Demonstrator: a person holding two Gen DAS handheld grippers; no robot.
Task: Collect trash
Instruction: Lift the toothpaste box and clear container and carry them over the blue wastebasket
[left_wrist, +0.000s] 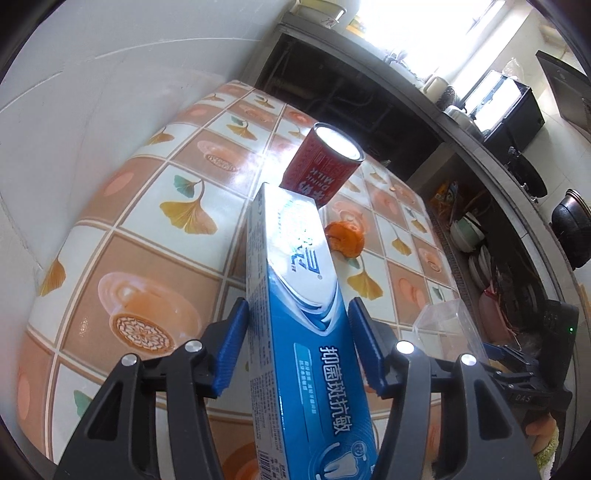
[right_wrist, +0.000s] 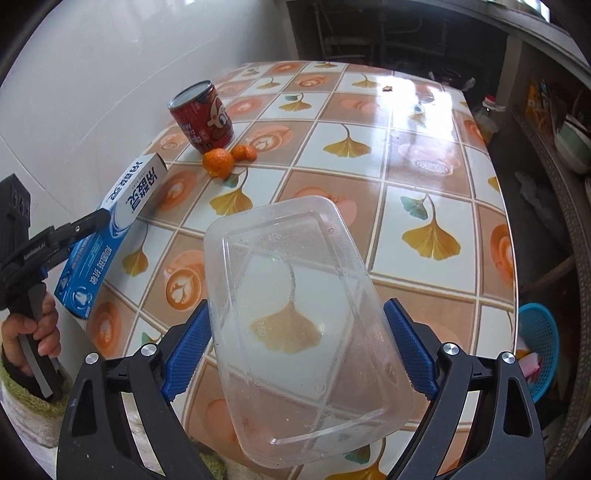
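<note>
Meanwhile left tongs (left_wrist: 295, 354) clench toothpaste box (left_wrist: 295, 295), right tongs (right_wrist: 297, 347) clear container (right_wrist: 295, 314), near can (right_wrist: 202, 116).

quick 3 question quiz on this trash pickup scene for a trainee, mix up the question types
1. True or false: the left gripper holds a toothpaste box.
2. What does the right gripper hold? A) clear plastic container B) red can C) orange peel
3. Fill in: the peel lies beside the red ____ on the table.

Key
1. True
2. A
3. can
</note>
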